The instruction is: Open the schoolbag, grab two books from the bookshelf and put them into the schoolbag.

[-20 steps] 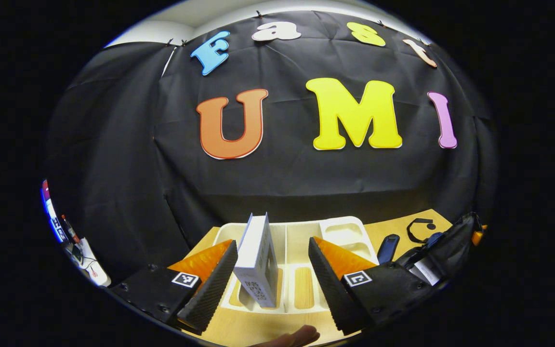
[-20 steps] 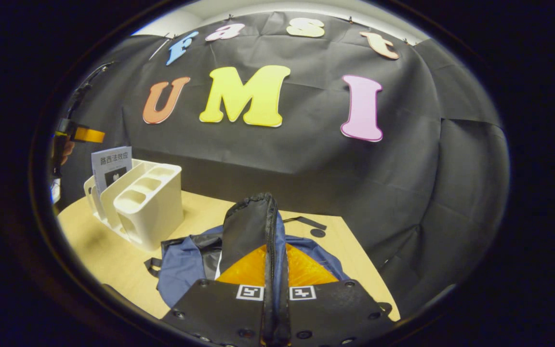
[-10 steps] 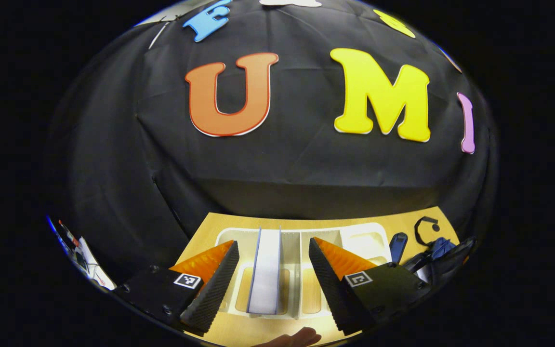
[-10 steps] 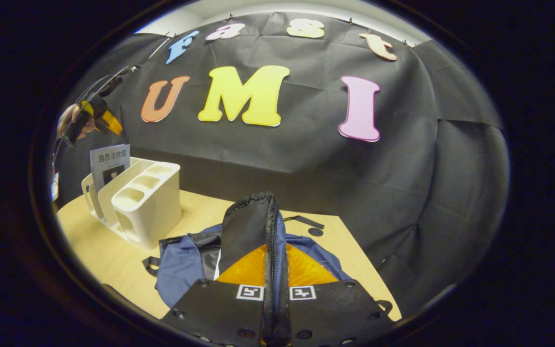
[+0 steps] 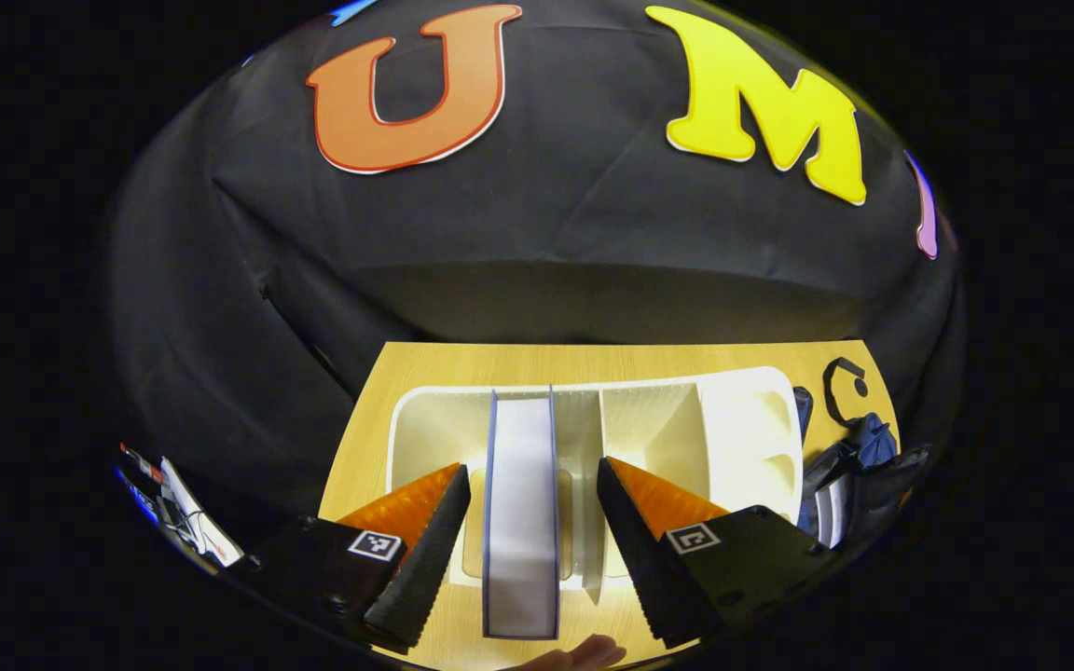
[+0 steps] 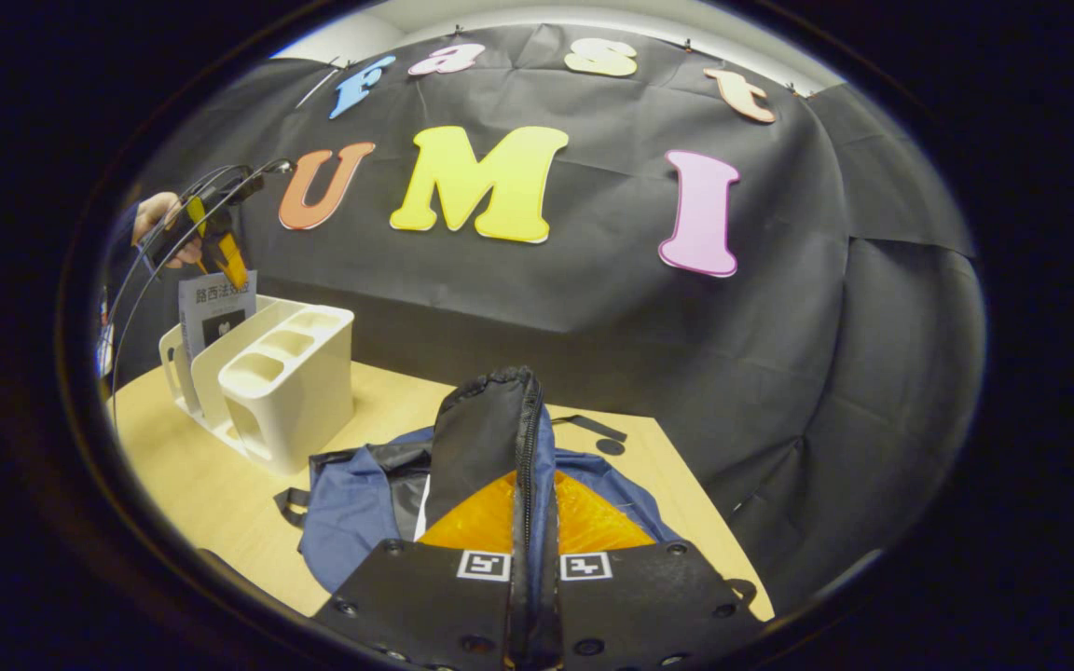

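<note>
My right tongs [image 6: 530,559] pinch the schoolbag's [image 6: 351,508] raised flap, holding it open beside the bookshelf [image 5: 649,429]. My left tongs [image 5: 532,540] straddle the upright book [image 5: 520,522] in the bookshelf, spread and untouching; next I must close on it.

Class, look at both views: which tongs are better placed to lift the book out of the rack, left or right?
Left. The left tongs are open astride the book in the rack; the right tongs are shut on the schoolbag flap.
</note>
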`<state>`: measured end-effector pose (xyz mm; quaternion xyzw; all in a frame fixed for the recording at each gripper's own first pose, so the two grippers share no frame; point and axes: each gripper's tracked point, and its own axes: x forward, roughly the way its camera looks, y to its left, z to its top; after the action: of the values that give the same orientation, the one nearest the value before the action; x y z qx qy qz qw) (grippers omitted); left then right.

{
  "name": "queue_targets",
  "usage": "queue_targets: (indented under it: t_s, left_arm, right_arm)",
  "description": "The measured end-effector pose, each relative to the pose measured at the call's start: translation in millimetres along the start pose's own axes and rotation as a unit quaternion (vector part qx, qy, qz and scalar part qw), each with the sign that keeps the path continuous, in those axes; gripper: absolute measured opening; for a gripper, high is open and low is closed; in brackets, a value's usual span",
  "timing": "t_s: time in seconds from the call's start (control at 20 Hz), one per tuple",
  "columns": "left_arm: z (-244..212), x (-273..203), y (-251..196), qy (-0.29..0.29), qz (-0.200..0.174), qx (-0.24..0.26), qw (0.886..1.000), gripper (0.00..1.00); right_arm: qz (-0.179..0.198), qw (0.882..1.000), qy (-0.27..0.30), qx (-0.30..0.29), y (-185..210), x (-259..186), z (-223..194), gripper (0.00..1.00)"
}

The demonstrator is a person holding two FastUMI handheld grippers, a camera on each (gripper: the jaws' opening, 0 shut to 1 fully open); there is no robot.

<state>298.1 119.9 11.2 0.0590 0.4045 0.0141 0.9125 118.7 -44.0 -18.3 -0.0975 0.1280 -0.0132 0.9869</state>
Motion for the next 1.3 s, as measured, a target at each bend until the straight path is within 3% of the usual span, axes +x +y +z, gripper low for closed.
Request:
queue_targets:
  t_s: [0.15, 0.2, 0.25, 0.55, 0.6, 0.7, 0.95, 1.25, 1.3]
  left_arm:
    - [-6, 2, -3, 0.025, -0.001, 0.013, 1.000, 0.81]
    - [-8, 3, -6, 0.034, -0.006, 0.019, 0.999, 0.85]
    - [-11, 4, -11, 0.049, -0.018, 0.029, 0.998, 0.73]
    - [-24, 13, -4, 0.109, 0.012, 0.082, 0.991, 0.51]
    - [-23, 13, -5, 0.112, 0.015, 0.084, 0.990, 0.55]
    - [-27, 11, -11, 0.114, 0.010, 0.079, 0.990, 0.55]
    - [-36, -6, -23, 0.106, -0.033, 0.066, 0.992, 0.45]
    - [-53, -29, -18, 0.086, -0.046, 0.025, 0.995, 0.41]
    - [-56, -36, -17, 0.077, -0.052, 0.029, 0.995, 0.45]
  right_arm:
    - [0.000, 1.000, 0.004, 0.001, -2, 1, -4, 0.05]
    - [0.000, 1.000, 0.005, 0.000, -2, 1, -4, 0.05]
    - [0.000, 1.000, 0.004, 0.000, -2, 0, -4, 0.05]
    - [0.003, 1.000, 0.005, -0.005, -1, -4, -8, 0.05]
    - [0.002, 1.000, 0.005, -0.004, -1, -5, -8, 0.05]
    - [0.004, 1.000, 0.004, -0.002, 0, -5, -9, 0.05]
    - [0.005, 1.000, 0.001, -0.005, 1, -4, -12, 0.05]
    - [0.009, 1.000, 0.000, -0.008, 5, -2, -13, 0.05]
    - [0.010, 1.000, 0.000, -0.007, 6, -2, -13, 0.05]
